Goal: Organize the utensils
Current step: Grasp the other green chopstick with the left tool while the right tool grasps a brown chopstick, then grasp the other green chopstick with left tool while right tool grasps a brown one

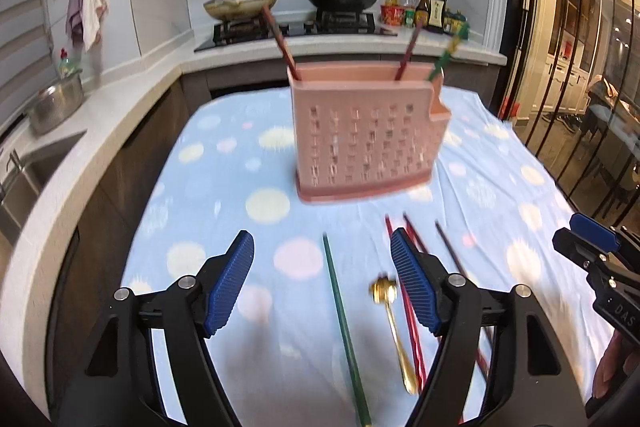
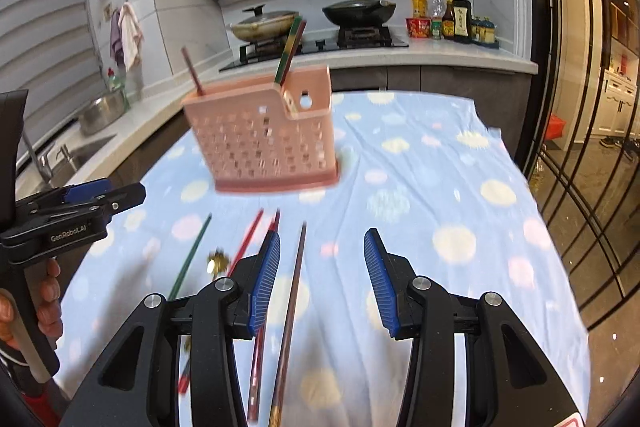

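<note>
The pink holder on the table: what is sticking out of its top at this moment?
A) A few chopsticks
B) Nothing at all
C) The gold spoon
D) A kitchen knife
A: thin chopsticks, dark red ones and a green patterned one, rise out of the pink holder, while the gold spoon lies flat on the dotted cloth in front of it.

"genrobot.ai" on left hand-held gripper (image 2: 120, 198) body; "das" on right hand-held gripper (image 1: 568, 245).
</note>
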Demonstrator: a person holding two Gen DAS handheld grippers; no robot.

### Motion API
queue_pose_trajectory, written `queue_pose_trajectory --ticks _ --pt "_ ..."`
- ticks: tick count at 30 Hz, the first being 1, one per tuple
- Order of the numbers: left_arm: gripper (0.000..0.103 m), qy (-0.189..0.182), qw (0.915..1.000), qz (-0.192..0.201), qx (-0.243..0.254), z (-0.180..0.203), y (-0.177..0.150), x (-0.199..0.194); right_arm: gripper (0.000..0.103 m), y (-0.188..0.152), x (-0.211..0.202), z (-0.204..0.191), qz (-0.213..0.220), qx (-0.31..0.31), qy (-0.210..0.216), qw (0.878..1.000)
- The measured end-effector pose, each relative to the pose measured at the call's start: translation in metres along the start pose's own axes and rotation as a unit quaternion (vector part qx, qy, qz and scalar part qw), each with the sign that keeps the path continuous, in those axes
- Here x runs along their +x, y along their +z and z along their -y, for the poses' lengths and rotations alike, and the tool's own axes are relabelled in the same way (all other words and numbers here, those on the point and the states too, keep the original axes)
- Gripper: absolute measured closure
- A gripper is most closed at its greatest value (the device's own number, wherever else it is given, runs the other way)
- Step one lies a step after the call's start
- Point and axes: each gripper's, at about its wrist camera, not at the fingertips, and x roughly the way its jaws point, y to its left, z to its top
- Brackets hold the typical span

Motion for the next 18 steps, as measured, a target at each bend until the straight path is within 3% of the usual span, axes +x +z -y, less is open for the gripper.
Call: queue_pose_trajectory --ticks 6,18 --pt "0.035 0.000 0.9989 -0.046 0.010 0.007 -0.054 -0.002 0.060 -0.053 -0.015 -0.007 -0.037 0.015 0.009 0.999" --pt "0.035 -0.008 0.9945 -0.103 0.022 0.022 -0.120 0.000 0.062 -0.108 -0.016 -0.025 -0.082 -0.003 -0.002 0.997"
